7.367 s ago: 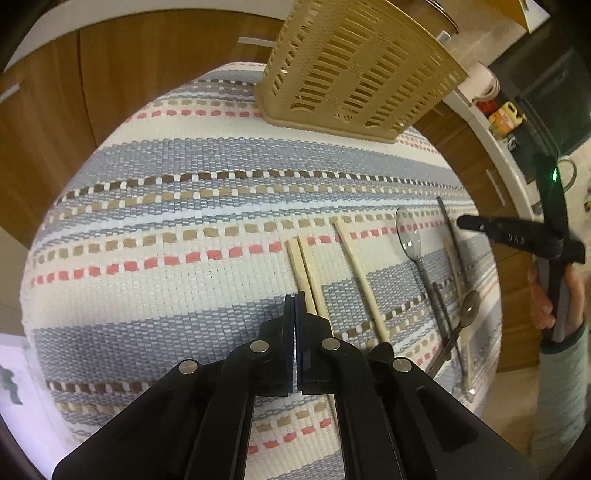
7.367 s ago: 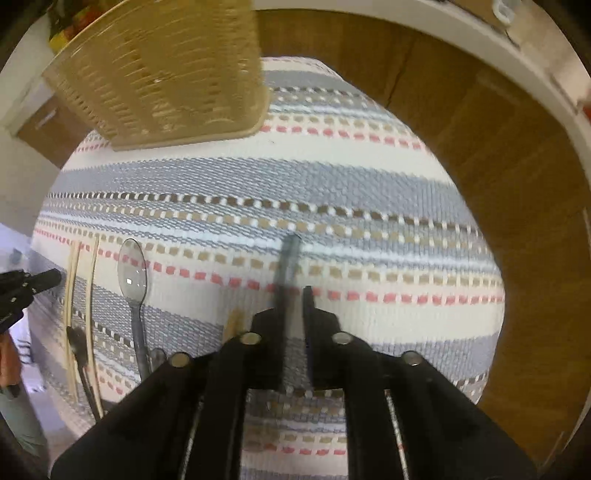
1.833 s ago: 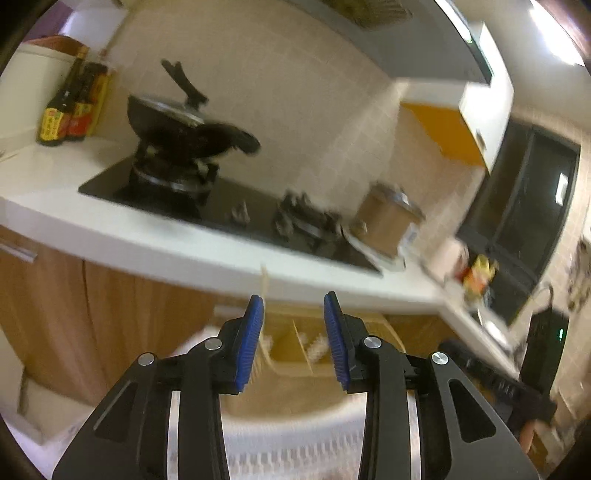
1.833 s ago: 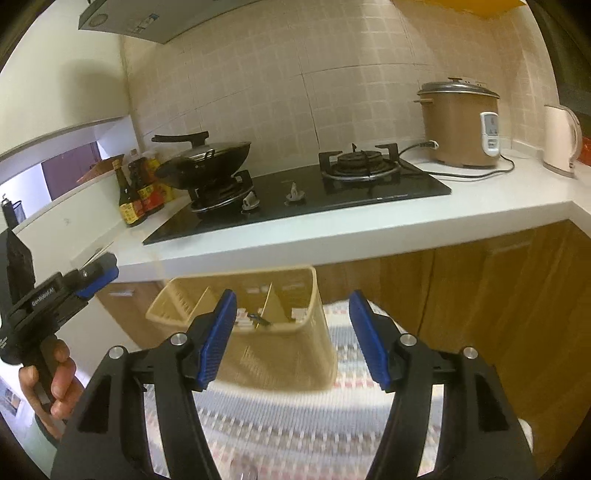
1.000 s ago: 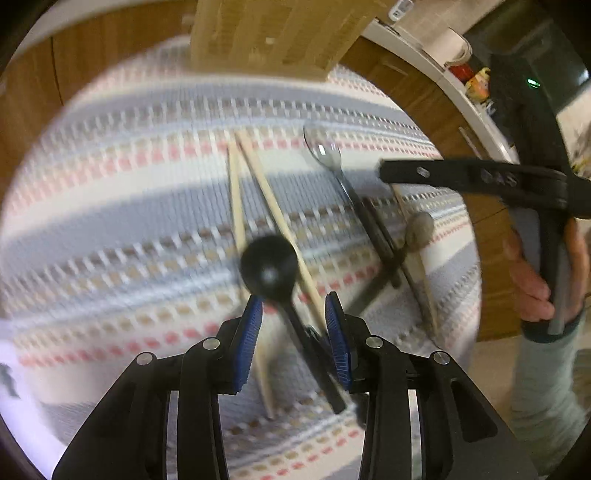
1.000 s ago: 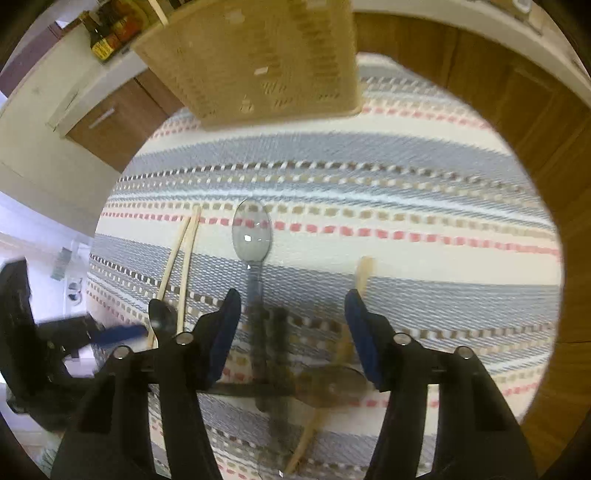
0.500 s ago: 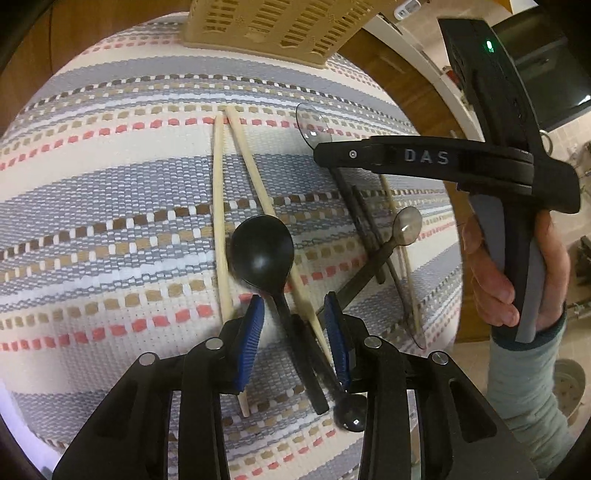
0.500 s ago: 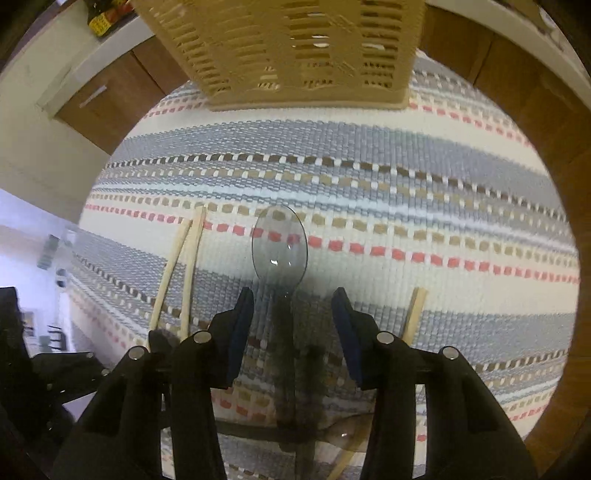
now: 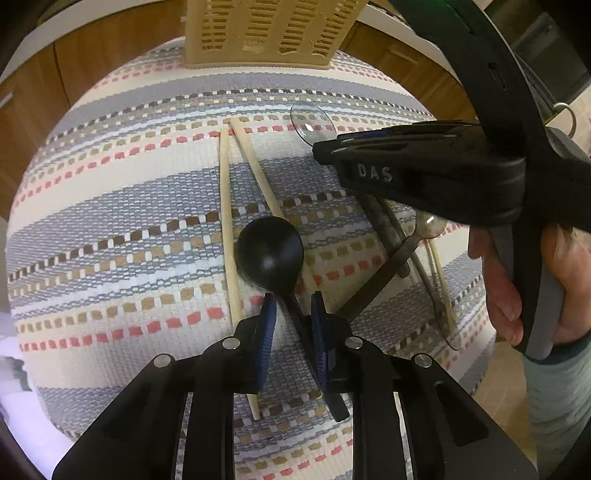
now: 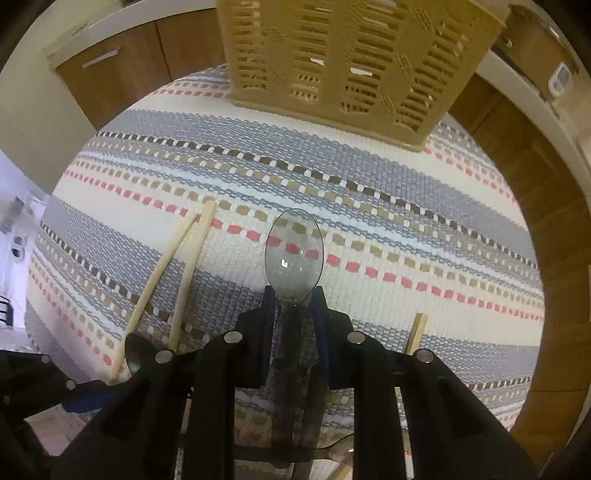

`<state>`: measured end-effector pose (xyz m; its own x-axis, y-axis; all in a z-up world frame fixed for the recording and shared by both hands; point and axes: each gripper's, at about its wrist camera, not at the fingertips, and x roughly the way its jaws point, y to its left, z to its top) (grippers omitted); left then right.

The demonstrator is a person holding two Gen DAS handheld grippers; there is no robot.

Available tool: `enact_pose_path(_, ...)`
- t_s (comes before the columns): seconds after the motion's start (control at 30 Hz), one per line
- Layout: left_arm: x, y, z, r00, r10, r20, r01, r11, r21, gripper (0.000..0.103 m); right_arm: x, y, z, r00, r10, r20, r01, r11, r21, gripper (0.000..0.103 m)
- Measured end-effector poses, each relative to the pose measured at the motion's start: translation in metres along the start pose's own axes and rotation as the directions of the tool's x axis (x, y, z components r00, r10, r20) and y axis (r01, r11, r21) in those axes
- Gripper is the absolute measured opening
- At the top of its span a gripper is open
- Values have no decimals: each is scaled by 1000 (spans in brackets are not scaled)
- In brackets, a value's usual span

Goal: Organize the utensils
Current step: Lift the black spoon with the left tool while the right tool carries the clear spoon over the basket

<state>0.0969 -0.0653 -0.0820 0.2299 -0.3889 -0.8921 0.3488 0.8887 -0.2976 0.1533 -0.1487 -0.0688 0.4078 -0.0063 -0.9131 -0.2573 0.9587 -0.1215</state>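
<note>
From the left wrist camera, the left gripper (image 9: pixel 290 314) pointed steeply down at the striped cloth (image 9: pixel 110 221) covering the desk. Its blue-padded fingers (image 9: pixel 266 325) were closing around the handle of the black spoon (image 9: pixel 271 254), which lay between them; the pads did not yet visibly press on it. The spoon's bowl rested across two wooden chopsticks (image 9: pixel 227 221). To the right, the right gripper (image 9: pixel 406 170), held in a person's hand (image 9: pixel 517 288), hovered over a cluster of clear spoons (image 9: pixel 312 122) and another chopstick. The beige slotted utensil basket (image 9: pixel 266 33) stood at the far edge of the cloth.

From the right wrist camera, the right gripper (image 10: pixel 293 299) also pointed down, its fingers (image 10: pixel 267 306) closing on either side of the neck of a clear spoon (image 10: pixel 294 251); the handle ran between them, still with small gaps at each pad. The two chopsticks (image 10: pixel 184 258) lay to the left, touching near their far ends, and a further chopstick (image 10: pixel 417 328) showed at the right. The basket (image 10: pixel 351 62) stood beyond on the cloth (image 10: pixel 406 221).
</note>
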Motion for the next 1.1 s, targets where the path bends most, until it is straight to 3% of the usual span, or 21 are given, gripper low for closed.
enact_pose_path(0.17, 5, -20, -5, 993, 115, 12, -116, 992, 56, 13, -2, 2, -3, 999, 47, -13, -47, 999, 15, 9)
enact_pose_path(0.33, 0, -25, -4, 987, 153, 41, -155, 988, 29, 5, -1, -9, -4, 995, 98, -6, -98, 993, 66, 9)
enact_pose_path(0.4, -2, -24, -5, 991, 125, 55, -126, 992, 13, 4, -2, -16, -4, 990, 144, 3, -144, 985, 96, 9)
enact_pose_path(0.47, -9, -17, -3, 995, 40, 88, -38, 999, -23, 4, -4, -22, -3, 985, 169, 18, -170, 978, 120, 8)
enact_pose_path(0.6, -36, 3, 10, 983, -55, 173, 69, 994, -80, 4, -12, -45, 3, 973, 220, 64, -229, 954, 195, 2)
enact_pose_path(0.73, -49, 34, 27, 980, -48, 194, 77, 987, -141, 4, -13, -69, 10, 968, 240, 72, -251, 937, 242, 2)
enact_pose_path(0.9, -39, 86, 52, 988, -27, 152, 64, 967, -245, 4, -9, -86, 22, 971, 236, 46, -240, 934, 265, 2)
enact_pose_path(1.1, -34, 107, 62, 987, -44, 156, 89, 953, -291, 4, -6, -95, 24, 965, 260, 41, -261, 922, 287, 2)
